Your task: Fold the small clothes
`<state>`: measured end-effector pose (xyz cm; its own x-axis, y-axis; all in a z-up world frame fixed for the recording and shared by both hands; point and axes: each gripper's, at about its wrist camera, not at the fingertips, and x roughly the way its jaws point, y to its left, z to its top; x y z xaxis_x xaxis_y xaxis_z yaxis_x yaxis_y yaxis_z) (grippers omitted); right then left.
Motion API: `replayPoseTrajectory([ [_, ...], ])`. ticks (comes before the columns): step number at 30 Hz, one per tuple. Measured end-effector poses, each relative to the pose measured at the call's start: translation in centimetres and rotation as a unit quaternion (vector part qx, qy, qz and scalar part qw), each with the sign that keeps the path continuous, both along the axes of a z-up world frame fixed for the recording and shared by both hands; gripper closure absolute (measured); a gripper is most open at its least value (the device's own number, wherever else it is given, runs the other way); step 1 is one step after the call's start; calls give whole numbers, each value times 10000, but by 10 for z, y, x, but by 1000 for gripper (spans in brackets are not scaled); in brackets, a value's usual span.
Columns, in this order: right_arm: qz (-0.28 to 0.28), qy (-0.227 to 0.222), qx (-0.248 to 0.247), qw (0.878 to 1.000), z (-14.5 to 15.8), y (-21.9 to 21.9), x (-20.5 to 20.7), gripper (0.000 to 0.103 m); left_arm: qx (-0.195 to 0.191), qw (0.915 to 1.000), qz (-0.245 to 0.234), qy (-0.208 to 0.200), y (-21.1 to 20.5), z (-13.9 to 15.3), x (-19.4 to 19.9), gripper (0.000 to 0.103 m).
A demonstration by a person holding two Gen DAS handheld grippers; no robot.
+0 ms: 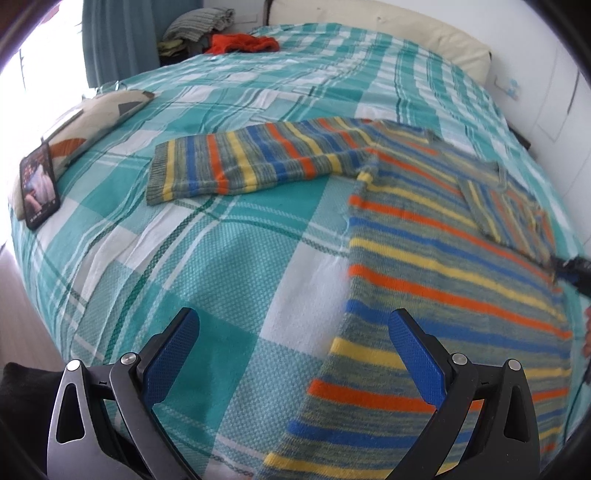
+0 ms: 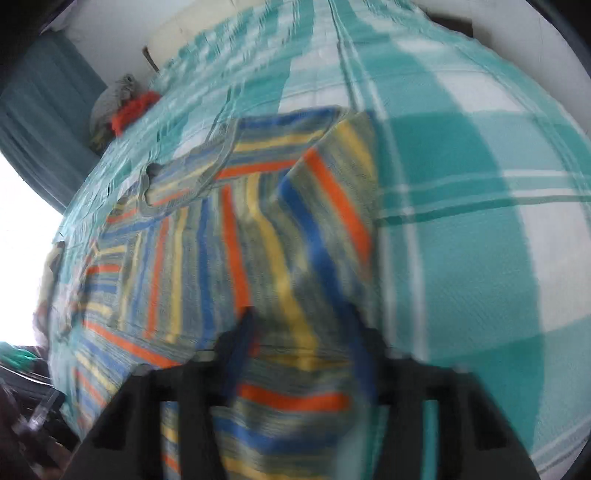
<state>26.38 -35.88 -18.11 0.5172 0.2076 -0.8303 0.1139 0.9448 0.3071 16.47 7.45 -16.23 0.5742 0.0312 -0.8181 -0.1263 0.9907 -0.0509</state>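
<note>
The striped knit sweater [image 1: 443,258] lay flat on the bed [image 1: 229,251], which was covered by a teal-and-white plaid spread. All positions below are given relative to the sweater.

**Sweater**
- One sleeve [image 1: 236,166] extended sideways from the body and lay flat on the spread.
- The other sleeve [image 1: 509,206] was folded across the body.

**Left gripper** [image 1: 293,354]
- The jaws stood wide apart and held nothing.
- It hovered at the sweater's hem, with one blue pad [image 1: 417,362] over the striped knit and the other over bare spread.

**Right gripper** [image 2: 303,354]
- The view was blurred by motion.
- Striped fabric [image 2: 295,369] filled the gap between the jaws, which were drawn close on it, and the gripped portion rose off the sweater body.

**Surroundings**
- A phone [image 1: 38,186] with a lit screen lay well apart from the extended sleeve's cuff, propped against a patterned pillow [image 1: 96,118].
- An orange garment [image 1: 243,43] lay at the far edge of the bed, well beyond the sweater, beside a pile of folded clothes [image 1: 199,24].
- A cream headboard cushion [image 1: 424,37] ran along the far side.
</note>
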Motion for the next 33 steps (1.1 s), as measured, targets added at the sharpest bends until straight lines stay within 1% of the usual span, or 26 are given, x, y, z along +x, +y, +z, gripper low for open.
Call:
replayPoseTrajectory([
  [1,-78,-124,-2,9999,8,-2,-10,56,48,10000,-29,16,-1,-1,-1,1],
  [2,-224,-224,-37,9995,16,-4,-22,43,73,9999,-85,39,-2,-1,-3,1],
  [4,-315,-553,-50,9980,30,-11,-46,32,50,9998,-165,57,-3,-1,-2,1],
  [5,-337,-740,-197,9965,39,-14,-62,29,48,9997,-208,70,-4,-2,-1,1],
  [7,-417,-879,-592,9935,47,-25,-86,28,105,9996,-237,109,-6,-6,1,1],
  [8,-482,-889,-738,9921,46,-33,-91,28,128,9995,-241,131,-8,-7,1,1],
  [10,-673,-830,-862,9905,39,-50,-119,28,170,9993,-293,184,-12,-11,3,1],
  [13,-1004,-723,-1035,9869,24,-73,-151,28,219,9990,-358,121,-17,-12,3,1],
  [14,-1129,-752,-1160,9839,21,-78,-161,28,246,9990,-372,82,-19,-12,3,1],
  [17,-1392,-863,-1323,9776,11,-84,-178,25,361,9985,-406,71,-23,-15,3,1],
  [20,-1606,-749,-1242,9763,-9,-90,-183,23,494,9978,-435,107,-29,-21,5,1],
  [21,-1631,-812,-1291,9748,-12,-89,-185,22,515,9976,-443,115,-30,-23,5,1],
  [23,-1557,-890,-1409,9736,-15,-86,-184,13,505,9977,-438,146,-31,-27,7,1],
  [25,-1486,-860,-1504,9736,-18,-83,-182,10,410,9981,-411,187,-29,-30,8,0],
  [27,-1449,-879,-1496,9741,-20,-82,-182,8,298,9985,-396,217,-27,-33,8,0],
  [29,-1435,-911,-1433,9750,-21,-84,-183,6,267,9985,-405,236,-27,-34,8,0],
  [33,-1403,-942,-1450,9749,-25,-81,-181,4,410,9974,-514,283,-32,-37,9,0],
])
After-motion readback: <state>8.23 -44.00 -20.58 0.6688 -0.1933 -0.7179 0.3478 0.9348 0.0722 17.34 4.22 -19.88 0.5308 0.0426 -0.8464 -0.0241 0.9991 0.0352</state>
